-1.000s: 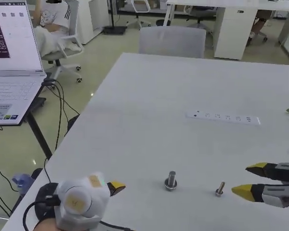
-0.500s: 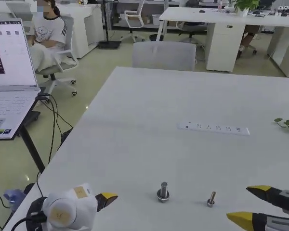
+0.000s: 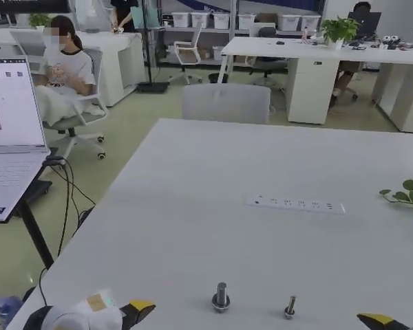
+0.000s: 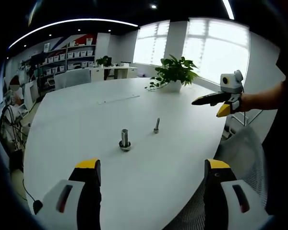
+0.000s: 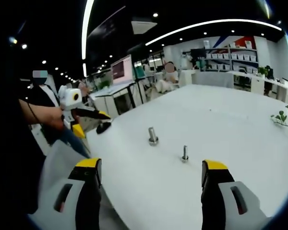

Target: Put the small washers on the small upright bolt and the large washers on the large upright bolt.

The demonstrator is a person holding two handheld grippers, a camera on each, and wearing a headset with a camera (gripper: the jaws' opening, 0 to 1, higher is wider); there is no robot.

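Two bolts stand upright on the white table (image 3: 193, 206), close to its near edge. The large bolt (image 3: 221, 297) is on the left and the small bolt (image 3: 289, 307) is just to its right, with a bare gap between them. The large bolt has a wider ring at its foot; I cannot tell whether that is a washer or the bolt's own head. One power strip (image 3: 296, 203) lies farther back, well apart from the bolts.

There are two grippers, one in each hand. The left gripper (image 4: 152, 165) is held low at the near left corner of the table and points across it. Its two yellow-tipped jaws are spread wide with nothing between them. The right gripper (image 5: 151, 164) is held at the near right and points back the other way. Its jaws are also spread wide and hold nothing.

Both bolts stand between the two grippers, ahead of each pair of jaws and well apart from them. In the left gripper view the large bolt is the nearer one. In the right gripper view the small bolt is the nearer one.

A laptop (image 3: 7, 137) sits on a stand to the far left.
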